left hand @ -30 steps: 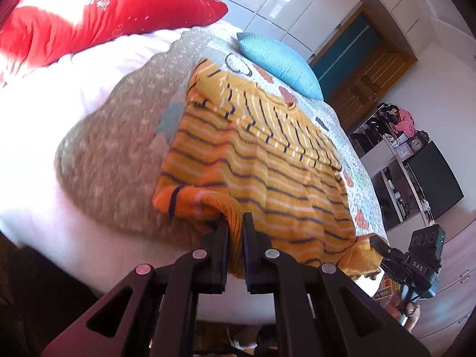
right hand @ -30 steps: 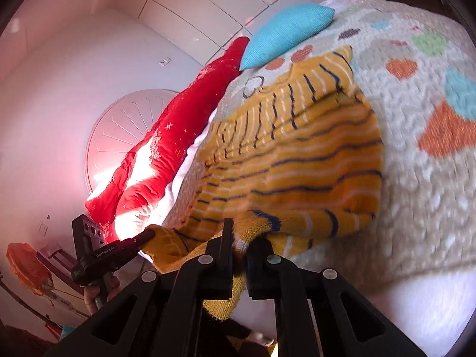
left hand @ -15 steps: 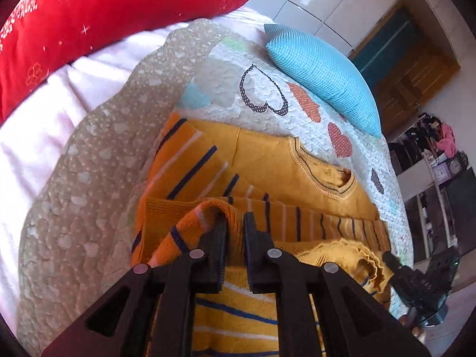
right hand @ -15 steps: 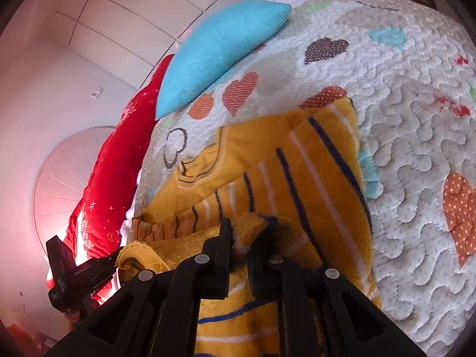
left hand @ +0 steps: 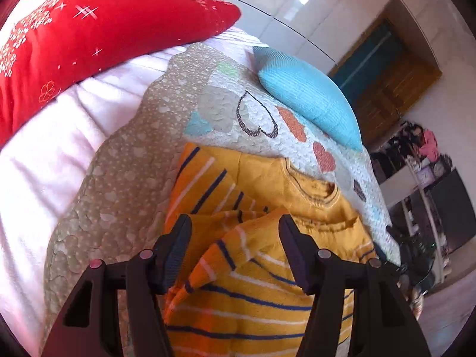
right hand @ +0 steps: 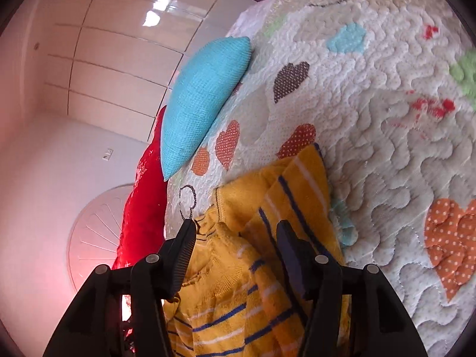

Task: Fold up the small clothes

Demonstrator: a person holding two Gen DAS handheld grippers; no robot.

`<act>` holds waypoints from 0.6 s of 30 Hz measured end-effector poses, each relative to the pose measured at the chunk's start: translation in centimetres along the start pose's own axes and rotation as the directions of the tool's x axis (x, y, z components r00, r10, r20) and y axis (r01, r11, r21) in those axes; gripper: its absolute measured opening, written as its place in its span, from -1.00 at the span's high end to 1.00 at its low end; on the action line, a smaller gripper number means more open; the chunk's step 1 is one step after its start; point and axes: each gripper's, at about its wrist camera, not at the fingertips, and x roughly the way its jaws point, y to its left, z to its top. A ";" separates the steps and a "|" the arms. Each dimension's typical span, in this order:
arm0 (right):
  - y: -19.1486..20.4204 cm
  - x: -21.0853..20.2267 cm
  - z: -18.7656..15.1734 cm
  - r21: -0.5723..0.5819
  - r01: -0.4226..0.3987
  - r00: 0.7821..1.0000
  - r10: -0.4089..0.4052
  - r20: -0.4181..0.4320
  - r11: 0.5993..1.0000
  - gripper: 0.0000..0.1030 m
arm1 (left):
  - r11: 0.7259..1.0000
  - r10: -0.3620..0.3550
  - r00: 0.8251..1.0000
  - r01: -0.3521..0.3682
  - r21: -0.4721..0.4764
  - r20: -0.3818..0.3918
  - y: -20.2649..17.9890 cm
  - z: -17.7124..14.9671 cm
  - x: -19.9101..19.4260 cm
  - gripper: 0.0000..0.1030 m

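A small yellow-orange sweater (left hand: pixel 261 208) with navy and white stripes lies folded on the quilted bedspread (left hand: pixel 125 178); its bottom hem is laid up over the body toward the collar. My left gripper (left hand: pixel 235 226) is open, its jaws apart above the folded hem, holding nothing. In the right wrist view the same sweater (right hand: pixel 261 255) lies below my right gripper (right hand: pixel 236 233), which is also open and empty, its fingers either side of the folded edge near the collar.
A blue cushion (left hand: pixel 309 101) lies on the heart-patterned quilt (right hand: pixel 372 148) beyond the sweater; it also shows in the right wrist view (right hand: pixel 202 101). A red blanket (left hand: pixel 89 38) lies at the far left. A wooden door (left hand: pixel 386 83) and a cluttered shelf (left hand: pixel 416 154) stand at right.
Both grippers carried the sweater's bottom hem up over the body toward the collar, then opened and let it go. The hem now rests folded on the sweater.
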 end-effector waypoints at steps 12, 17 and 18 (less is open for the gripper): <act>7.5 3.4 -10.0 -0.439 0.051 0.971 -0.147 -0.188 0.897 -0.20 | 0.909 0.381 0.924 -0.368 0.196 -0.028 -1.0 0.5 7.3 -0.16; 8.8 3.7 -12.6 -0.552 0.070 0.962 -0.203 -0.185 0.831 -0.20 | 0.940 0.341 0.940 -0.341 0.000 0.013 3.2 3.3 3.7 -0.16; 9.4 4.0 -13.0 -0.569 0.067 0.961 -0.207 -0.185 0.820 -0.20 | 0.958 0.284 0.959 -0.284 -0.031 0.017 3.8 3.0 2.5 -0.16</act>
